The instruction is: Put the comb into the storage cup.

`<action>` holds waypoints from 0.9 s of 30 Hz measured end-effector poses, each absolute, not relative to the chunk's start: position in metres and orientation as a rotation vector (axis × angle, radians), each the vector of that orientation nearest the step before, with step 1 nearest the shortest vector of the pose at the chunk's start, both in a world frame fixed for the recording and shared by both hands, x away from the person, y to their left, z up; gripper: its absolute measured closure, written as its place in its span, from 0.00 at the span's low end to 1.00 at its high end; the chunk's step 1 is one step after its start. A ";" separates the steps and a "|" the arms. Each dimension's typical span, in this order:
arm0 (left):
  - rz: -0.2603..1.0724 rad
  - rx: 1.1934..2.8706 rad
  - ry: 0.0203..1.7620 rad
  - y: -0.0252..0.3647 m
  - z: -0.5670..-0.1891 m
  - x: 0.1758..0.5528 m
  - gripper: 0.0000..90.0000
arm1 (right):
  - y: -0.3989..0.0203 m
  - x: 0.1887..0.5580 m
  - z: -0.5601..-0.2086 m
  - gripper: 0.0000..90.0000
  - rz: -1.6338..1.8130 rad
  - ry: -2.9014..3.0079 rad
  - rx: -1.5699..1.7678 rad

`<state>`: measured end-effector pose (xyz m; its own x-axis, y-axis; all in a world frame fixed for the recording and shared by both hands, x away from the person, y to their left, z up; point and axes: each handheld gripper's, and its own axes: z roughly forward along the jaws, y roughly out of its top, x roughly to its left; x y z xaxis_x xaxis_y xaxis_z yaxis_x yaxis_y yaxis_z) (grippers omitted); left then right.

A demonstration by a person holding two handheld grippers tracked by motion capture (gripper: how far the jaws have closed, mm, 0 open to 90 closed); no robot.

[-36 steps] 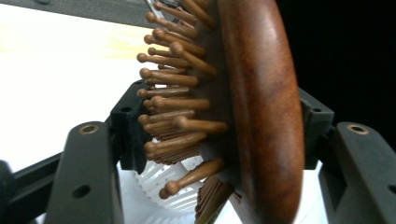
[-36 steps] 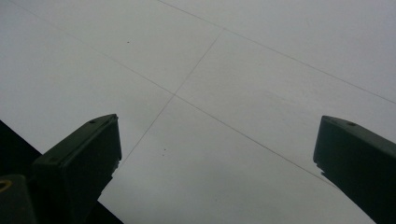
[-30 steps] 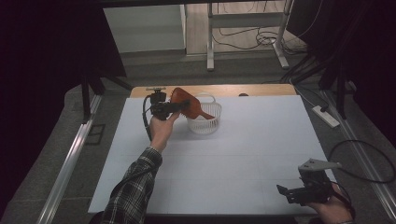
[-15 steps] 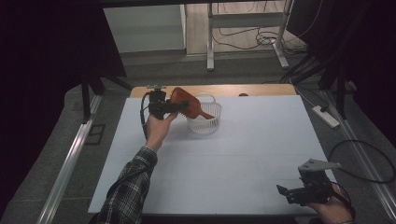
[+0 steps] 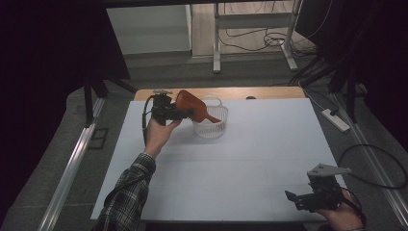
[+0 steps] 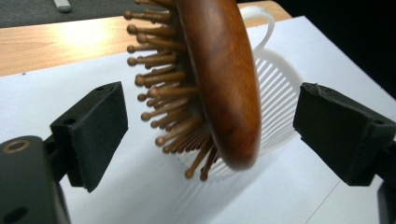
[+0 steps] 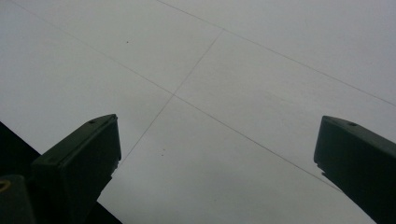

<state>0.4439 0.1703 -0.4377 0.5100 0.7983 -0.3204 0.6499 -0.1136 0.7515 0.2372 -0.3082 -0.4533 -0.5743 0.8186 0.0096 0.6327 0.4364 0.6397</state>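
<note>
The brush (image 6: 219, 79), a wooden paddle with peg bristles, leans over the near rim of the basket (image 5: 210, 120): in the high view its handle reaches down inside the basket and its broad head sticks up and out toward the left gripper (image 6: 210, 135). That gripper's jaws have just been opening, and in the left gripper view the brush stands between them with a clear gap to each pad, so nothing clamps it any more; it appears to rest on the rim by its own weight. The step looks like a release into the basket, and doing it well means drawing the left gripper straight back along its own line, away from the head, without letting either pad catch the bristles or nudge the wooden back, since a knock could tip the brush off the rim or shove the light basket across the table (image 5: 250, 163). Keep the jaws wide until they are clear of the head. The right gripper (image 5: 308, 198) waits at the near right corner, well apart, jaws spread over bare table, and need not move.
</note>
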 end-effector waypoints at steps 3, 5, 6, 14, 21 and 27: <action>0.200 1.847 1.208 0.172 -0.438 0.442 0.12 | -0.308 0.237 -0.453 0.01 0.871 2.392 1.246; 0.202 1.854 1.211 0.173 -0.439 0.441 0.12 | -0.308 0.237 -0.453 0.01 0.869 2.393 1.246; 0.202 1.854 1.211 0.173 -0.439 0.441 0.12 | -0.308 0.237 -0.453 0.01 0.869 2.394 1.245; 0.225 1.893 1.195 0.178 -0.438 0.433 0.10 | -0.308 0.237 -0.453 0.01 0.867 2.394 1.245; 0.226 1.897 1.181 0.182 -0.438 0.427 0.08 | -0.308 0.237 -0.453 0.01 0.868 2.390 1.248; 0.239 1.917 1.171 0.185 -0.438 0.421 0.07 | -0.308 0.238 -0.453 0.00 0.870 2.392 1.254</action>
